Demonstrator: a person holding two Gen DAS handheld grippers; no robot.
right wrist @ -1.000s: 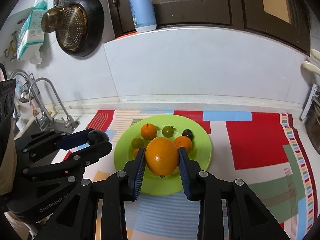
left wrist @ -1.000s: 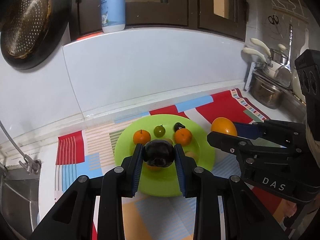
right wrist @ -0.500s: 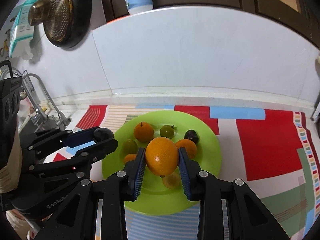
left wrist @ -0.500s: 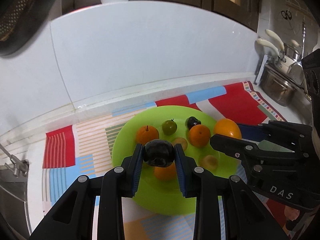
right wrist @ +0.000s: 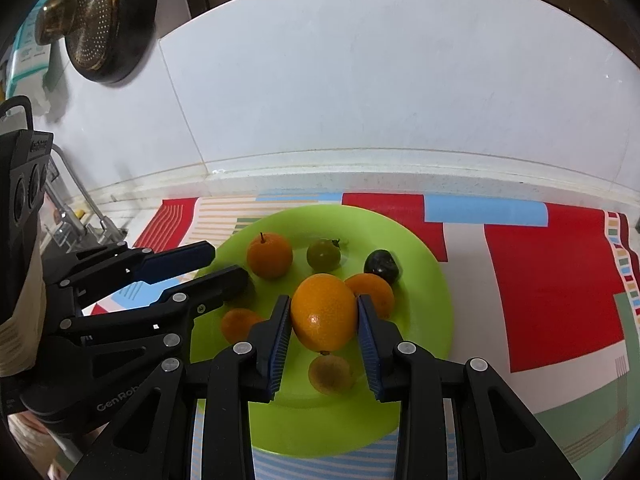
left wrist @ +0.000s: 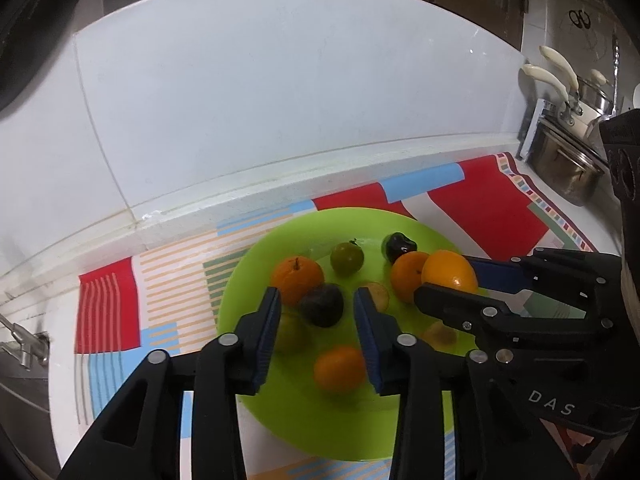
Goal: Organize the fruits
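Observation:
A green plate (left wrist: 360, 432) (right wrist: 424, 264) holds several fruits: oranges, a green fruit (left wrist: 346, 257) (right wrist: 323, 255) and a dark fruit (left wrist: 399, 245) (right wrist: 382, 266). My left gripper (left wrist: 316, 316) is open above the plate, and a dark plum (left wrist: 322, 305) lies free between its fingers, blurred. My right gripper (right wrist: 323, 322) is shut on a large orange (right wrist: 324, 312) (left wrist: 449, 272) just above the plate's middle. Each gripper shows in the other's view, the left one (right wrist: 212, 266) and the right one (left wrist: 444, 284).
A colourful patterned mat (right wrist: 552, 280) lies under the plate on the white counter. A white backsplash (right wrist: 360, 100) stands behind. A sink tap (right wrist: 72, 208) is at the left, a metal pot (left wrist: 568, 168) and utensils at the right. A strainer pan (right wrist: 96, 20) hangs on the wall.
My left gripper has opened and let go of the dark plum, which now sits lower over the plate. Both grippers have moved forward and down over the plate. The right still holds the orange.

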